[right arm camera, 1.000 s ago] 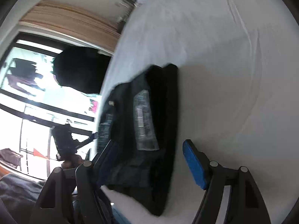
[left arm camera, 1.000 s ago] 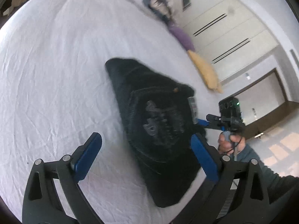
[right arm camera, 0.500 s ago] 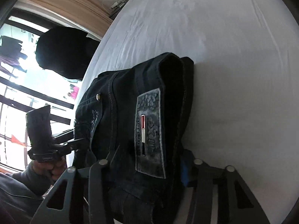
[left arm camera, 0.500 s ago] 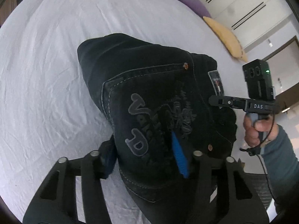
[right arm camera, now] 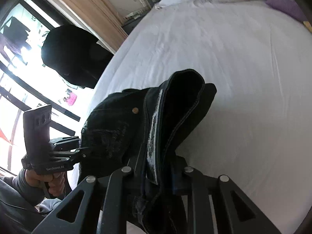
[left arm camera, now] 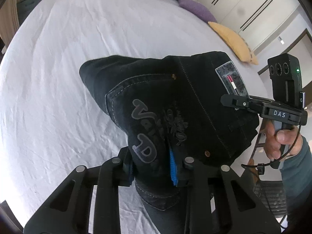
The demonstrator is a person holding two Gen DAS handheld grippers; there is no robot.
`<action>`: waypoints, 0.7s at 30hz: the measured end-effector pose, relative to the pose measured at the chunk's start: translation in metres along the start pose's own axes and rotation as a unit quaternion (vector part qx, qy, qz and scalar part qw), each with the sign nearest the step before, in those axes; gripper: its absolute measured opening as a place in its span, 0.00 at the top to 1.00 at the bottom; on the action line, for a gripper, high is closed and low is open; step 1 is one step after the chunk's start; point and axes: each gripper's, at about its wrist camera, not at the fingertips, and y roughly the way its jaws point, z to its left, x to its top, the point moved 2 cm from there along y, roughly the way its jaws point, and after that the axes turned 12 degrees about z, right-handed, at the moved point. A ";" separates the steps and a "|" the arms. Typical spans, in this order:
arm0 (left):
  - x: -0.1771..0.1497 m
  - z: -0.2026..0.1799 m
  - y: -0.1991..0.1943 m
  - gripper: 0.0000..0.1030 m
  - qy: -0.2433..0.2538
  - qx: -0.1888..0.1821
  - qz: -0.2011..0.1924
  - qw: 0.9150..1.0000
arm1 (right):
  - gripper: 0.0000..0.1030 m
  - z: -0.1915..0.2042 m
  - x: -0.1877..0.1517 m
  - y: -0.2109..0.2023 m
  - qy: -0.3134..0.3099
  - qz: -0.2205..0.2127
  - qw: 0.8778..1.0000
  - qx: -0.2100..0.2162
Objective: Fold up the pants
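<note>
Now both grippers are closing on the folded black pants (left arm camera: 175,105) near the bed's (left arm camera: 64,74) edge: left gripper (left arm camera: 152,163) pinching the pocket side, right gripper (right arm camera: 158,173) the waistband, probably lifting that end off the sheet.

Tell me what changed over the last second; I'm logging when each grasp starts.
Both grippers went from open beside the folded black jeans to clamping them: the left gripper on the pocket end, the right gripper on the waistband, jaws closing. The near edge now lifts off the white sheet. The pillows stayed put.
</note>
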 end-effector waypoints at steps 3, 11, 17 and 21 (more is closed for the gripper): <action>0.006 0.002 -0.017 0.76 0.000 0.005 -0.021 1.000 | 0.79 0.012 0.016 -0.002 -0.003 -0.013 1.000 0.004; 0.064 0.036 -0.057 0.76 0.008 0.053 -0.064 0.996 | 0.80 0.028 0.087 0.006 -0.002 -0.040 0.999 0.022; 0.115 0.091 -0.047 0.76 -0.008 0.058 -0.061 0.996 | 0.79 0.015 0.148 0.039 0.022 -0.035 0.999 0.033; 0.137 0.122 -0.028 0.76 0.000 0.063 -0.059 0.996 | 0.79 -0.004 0.173 0.068 0.044 -0.022 0.998 0.041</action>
